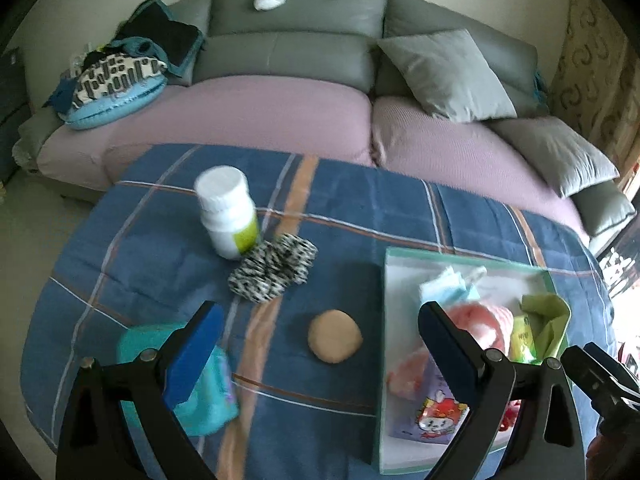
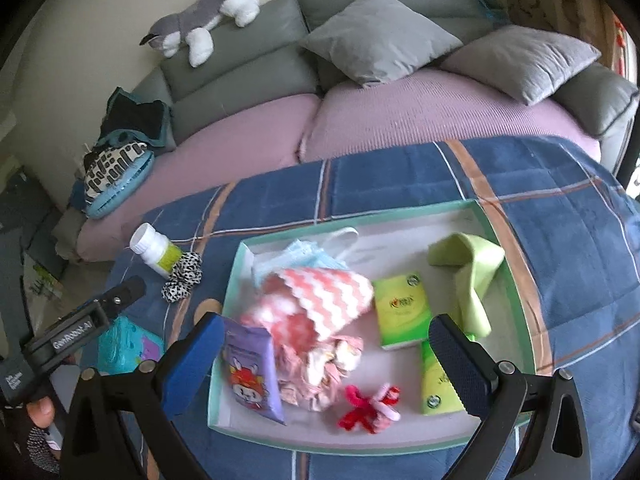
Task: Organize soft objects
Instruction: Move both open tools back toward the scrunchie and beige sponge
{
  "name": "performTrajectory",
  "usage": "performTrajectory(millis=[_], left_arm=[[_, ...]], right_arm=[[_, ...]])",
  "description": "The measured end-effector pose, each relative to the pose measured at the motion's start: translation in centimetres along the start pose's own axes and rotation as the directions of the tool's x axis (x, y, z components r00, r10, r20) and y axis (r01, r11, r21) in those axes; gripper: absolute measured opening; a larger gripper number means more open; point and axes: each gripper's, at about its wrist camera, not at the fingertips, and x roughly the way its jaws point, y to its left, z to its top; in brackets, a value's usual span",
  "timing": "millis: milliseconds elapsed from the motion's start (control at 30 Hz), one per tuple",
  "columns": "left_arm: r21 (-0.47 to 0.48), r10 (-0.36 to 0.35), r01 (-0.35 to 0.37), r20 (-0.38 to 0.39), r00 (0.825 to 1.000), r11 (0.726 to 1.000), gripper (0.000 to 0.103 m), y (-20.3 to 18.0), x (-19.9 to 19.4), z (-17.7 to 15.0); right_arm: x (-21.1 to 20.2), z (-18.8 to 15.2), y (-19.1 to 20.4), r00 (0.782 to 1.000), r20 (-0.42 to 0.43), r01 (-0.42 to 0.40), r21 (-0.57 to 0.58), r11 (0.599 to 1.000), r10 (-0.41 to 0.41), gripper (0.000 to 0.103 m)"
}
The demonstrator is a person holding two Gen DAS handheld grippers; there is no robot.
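Observation:
A shallow green-rimmed tray [image 2: 496,224] sits on the blue plaid blanket and holds a pink zigzag cloth [image 2: 328,296], a green cloth [image 2: 472,264], tissue packs [image 2: 400,312], a purple packet [image 2: 248,368] and a red hair tie [image 2: 368,404]. My right gripper [image 2: 324,360] is open and empty above the tray's near half. My left gripper [image 1: 320,352] is open and empty over a tan round puff [image 1: 334,336]. Black-and-white scrunchies [image 1: 272,268] and a teal packet [image 1: 212,392] lie left of the tray [image 1: 384,280].
A white bottle [image 1: 228,212] stands beside the scrunchies. Behind the blanket [image 1: 160,264] is a sofa with pink seat covers [image 1: 248,116], grey pillows [image 2: 380,36], a plush husky [image 2: 200,20] and a clothes pile [image 1: 120,68].

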Motion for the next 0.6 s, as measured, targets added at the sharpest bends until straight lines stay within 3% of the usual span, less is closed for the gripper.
performTrajectory(millis=[267,600], left_arm=[[-0.101,0.020,-0.017,0.025,0.999,0.995,0.098,4.4,-1.0,0.7],[-0.224,0.027,-0.018,0.037,0.999,0.974,0.098,9.3,-1.5,1.1]], right_arm=[[0.8,0.4,2.9,0.999,0.005,-0.049,-0.080,0.996,0.050,0.103],[2.3,0.4,5.2,0.998,-0.013,-0.057,-0.138,0.989,0.056,0.103]])
